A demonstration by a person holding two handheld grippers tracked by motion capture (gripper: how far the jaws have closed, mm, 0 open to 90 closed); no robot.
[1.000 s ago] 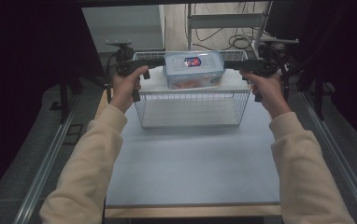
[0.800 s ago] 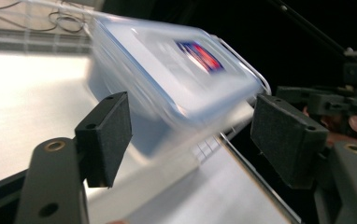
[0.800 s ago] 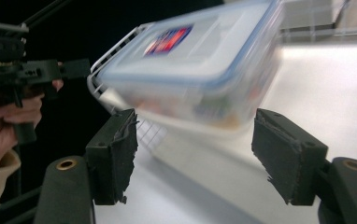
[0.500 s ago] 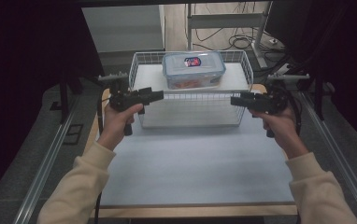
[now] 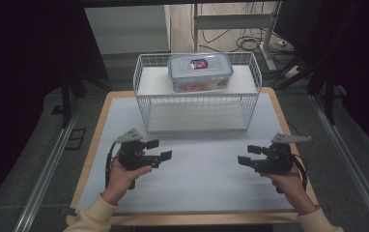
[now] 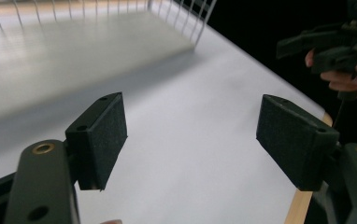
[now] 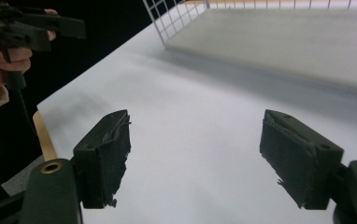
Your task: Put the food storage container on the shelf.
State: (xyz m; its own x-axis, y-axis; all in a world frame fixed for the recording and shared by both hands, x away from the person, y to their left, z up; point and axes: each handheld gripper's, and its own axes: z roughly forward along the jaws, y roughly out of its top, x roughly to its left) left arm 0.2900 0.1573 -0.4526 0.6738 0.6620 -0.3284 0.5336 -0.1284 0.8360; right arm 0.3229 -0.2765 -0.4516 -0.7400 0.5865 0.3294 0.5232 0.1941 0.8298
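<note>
High view: lidded container (image 5: 200, 72) lies crosswise in basket (image 5: 144, 104); left claw (image 5: 159, 150) and right claw (image 5: 248, 154) gape empty.

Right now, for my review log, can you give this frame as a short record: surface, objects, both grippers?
surface: white mat on a wooden-edged table
basket: white wire basket, far middle of the mat
container: clear plastic box with blue clip lid, resting on the basket's raised back shelf
left gripper: open, empty, near left of mat
right gripper: open, empty, near right of mat
contact: neither gripper touches the basket
</note>
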